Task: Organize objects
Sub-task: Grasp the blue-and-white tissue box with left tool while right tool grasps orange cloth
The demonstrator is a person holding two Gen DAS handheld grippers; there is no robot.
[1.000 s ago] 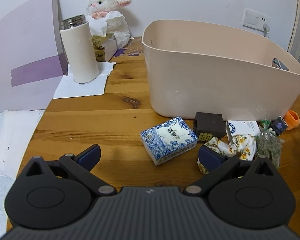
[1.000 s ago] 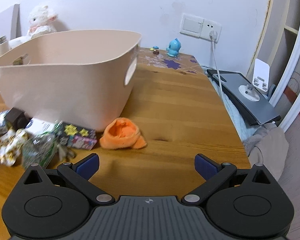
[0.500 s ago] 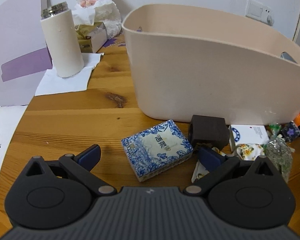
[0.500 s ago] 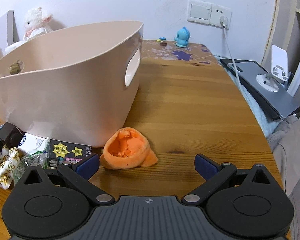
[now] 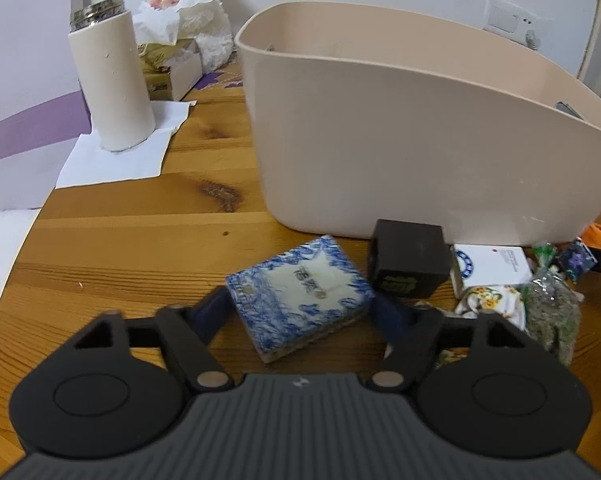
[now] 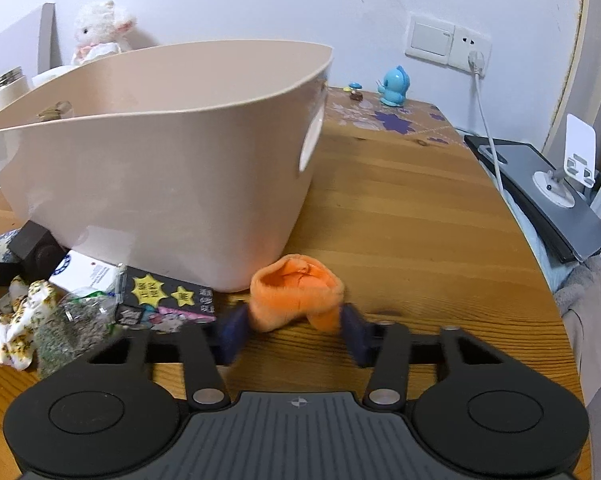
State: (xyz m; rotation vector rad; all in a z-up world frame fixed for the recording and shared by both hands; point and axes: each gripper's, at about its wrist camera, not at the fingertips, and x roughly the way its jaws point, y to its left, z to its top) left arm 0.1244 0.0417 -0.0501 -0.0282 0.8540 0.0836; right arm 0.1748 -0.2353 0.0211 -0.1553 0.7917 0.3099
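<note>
A beige plastic bin (image 5: pixel 400 148) stands on the wooden table; it also shows in the right wrist view (image 6: pixel 160 160). My left gripper (image 5: pixel 300 312) has its jaws around a blue-and-white tissue pack (image 5: pixel 300 292), the pads touching its sides. My right gripper (image 6: pixel 294 330) has its jaws closed against an orange sock (image 6: pixel 296 296) lying by the bin's corner. Both objects rest on the table.
A dark box (image 5: pixel 408 258), a white box (image 5: pixel 492 266), floral cloth (image 5: pixel 492 300), a green packet (image 5: pixel 552 316) and a starred black pack (image 6: pixel 164 296) lie in front of the bin. A white tumbler (image 5: pixel 112 84) stands far left. A laptop (image 6: pixel 540 192) lies right.
Both grippers moved forward and down. The left jaws narrowed onto the tissue pack; the right jaws narrowed onto the orange sock.
</note>
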